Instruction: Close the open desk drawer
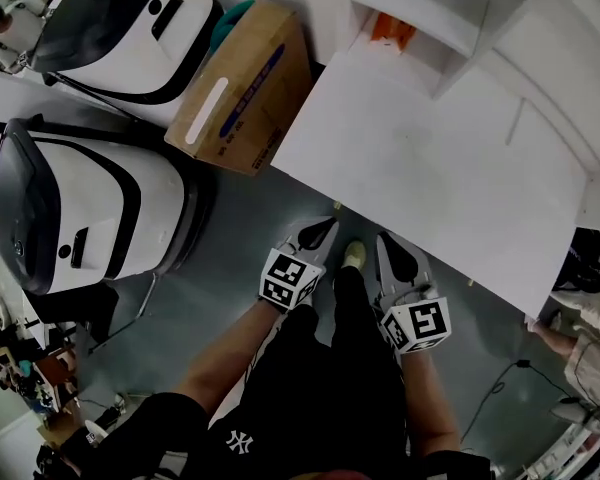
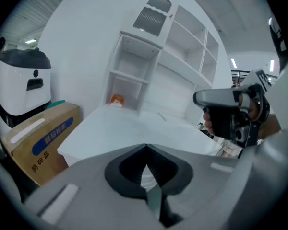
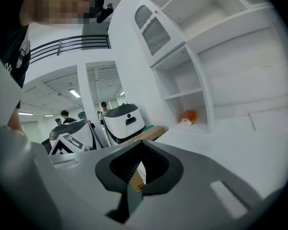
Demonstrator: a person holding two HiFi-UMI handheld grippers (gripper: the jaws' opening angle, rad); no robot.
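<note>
The white desk fills the right of the head view, its front edge just ahead of my two grippers; no open drawer shows in any view. My left gripper and right gripper are held side by side low over the grey floor, close to the desk's front edge. Both have their jaws met at the tips with nothing between them. The left gripper view looks across the desktop. A hand holds the right gripper at that view's right. The left gripper's marker cube appears in the right gripper view.
A white shelf unit stands on the desk's back, with a small orange thing in one cubby. A cardboard box leans beside the desk's left end. Two big white-and-black machines stand to the left. My shoe is between the grippers.
</note>
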